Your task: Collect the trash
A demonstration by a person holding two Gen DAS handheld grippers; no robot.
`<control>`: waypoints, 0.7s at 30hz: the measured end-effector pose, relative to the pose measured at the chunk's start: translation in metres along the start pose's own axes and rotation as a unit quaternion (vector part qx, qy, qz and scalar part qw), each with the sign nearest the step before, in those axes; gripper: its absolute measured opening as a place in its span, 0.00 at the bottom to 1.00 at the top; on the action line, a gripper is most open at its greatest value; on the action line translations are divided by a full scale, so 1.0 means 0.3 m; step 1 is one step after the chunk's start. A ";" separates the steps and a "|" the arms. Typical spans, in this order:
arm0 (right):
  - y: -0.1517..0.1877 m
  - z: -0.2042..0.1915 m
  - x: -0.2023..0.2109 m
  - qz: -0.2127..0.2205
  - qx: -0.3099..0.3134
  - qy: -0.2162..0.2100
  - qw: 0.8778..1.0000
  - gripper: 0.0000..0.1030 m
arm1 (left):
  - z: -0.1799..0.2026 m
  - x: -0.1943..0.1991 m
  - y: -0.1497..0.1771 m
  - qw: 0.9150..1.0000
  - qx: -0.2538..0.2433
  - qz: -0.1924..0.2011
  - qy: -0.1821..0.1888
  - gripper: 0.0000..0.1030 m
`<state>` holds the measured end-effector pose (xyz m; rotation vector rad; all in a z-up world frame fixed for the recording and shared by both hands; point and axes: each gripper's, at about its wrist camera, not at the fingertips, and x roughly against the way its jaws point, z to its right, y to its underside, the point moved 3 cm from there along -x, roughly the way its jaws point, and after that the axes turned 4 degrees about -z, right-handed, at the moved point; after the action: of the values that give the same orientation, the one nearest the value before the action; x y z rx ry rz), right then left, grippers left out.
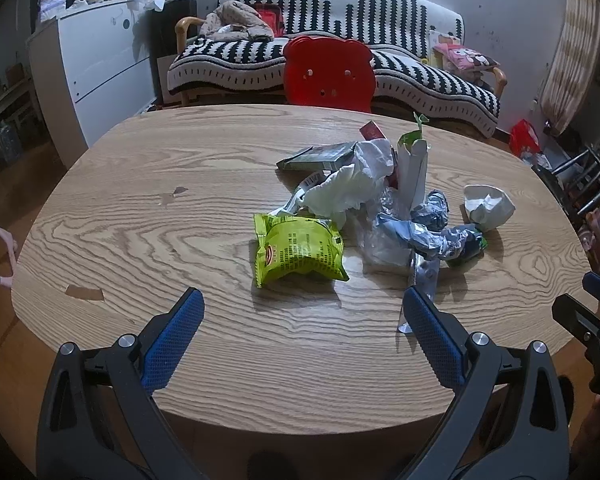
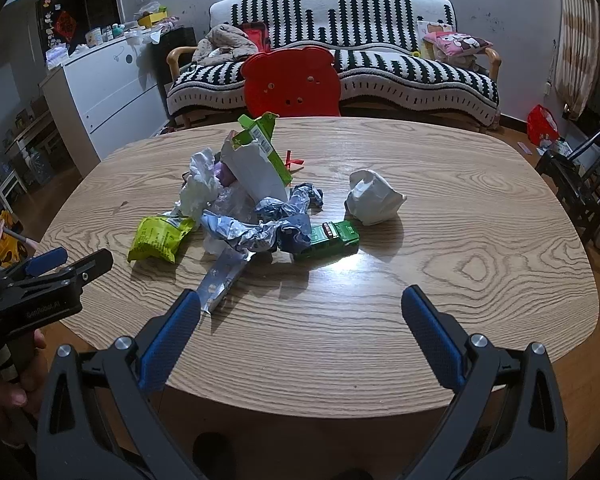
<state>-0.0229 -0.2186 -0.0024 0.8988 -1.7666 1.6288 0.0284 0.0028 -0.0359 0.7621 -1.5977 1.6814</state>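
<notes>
Currently the trash lies heaped near the middle of the wooden surface (image 1: 140,208): a lime-green snack packet (image 1: 300,250) at the near left of the heap, crumpled white tissue (image 1: 348,188) behind it, a torn green-and-white carton (image 2: 260,160) standing tilted at the back, and crushed silver-blue foil (image 2: 260,228) in front. A foil strip (image 2: 222,280) reaches from the heap toward the near edge. A crumpled white paper ball (image 2: 374,198) sits apart, to the right of the heap. Beyond the surface stand a red bear-shaped chair back (image 1: 328,72), a black-and-white striped sofa (image 2: 380,76) and a white cabinet (image 1: 100,64).

The right wrist view shows a green toy bus (image 2: 328,238) touching the foil; in the left wrist view it is almost wholly hidden behind that foil.

The left hand-held gripper (image 1: 302,320) is spread wide above the near edge, holding nothing, with the snack packet just ahead between its fingers. The right hand-held gripper (image 2: 300,312) is likewise spread wide and empty, its left finger (image 2: 172,340) close beside the foil strip's tip; contact cannot be judged
</notes>
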 end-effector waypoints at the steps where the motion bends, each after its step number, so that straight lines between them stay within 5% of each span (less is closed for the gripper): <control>1: 0.000 -0.001 0.001 0.000 0.000 0.000 1.000 0.95 | 0.001 0.001 0.001 1.000 -0.001 0.000 0.001 0.94; 21: -0.004 0.045 -0.118 -0.018 0.013 0.003 1.000 0.95 | -0.030 -0.114 -0.009 0.999 0.015 -0.027 0.013 0.94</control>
<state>0.0001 -0.2285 -0.0308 0.9315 -1.7185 1.6341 0.0511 0.0088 -0.0623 0.7900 -1.5240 1.6732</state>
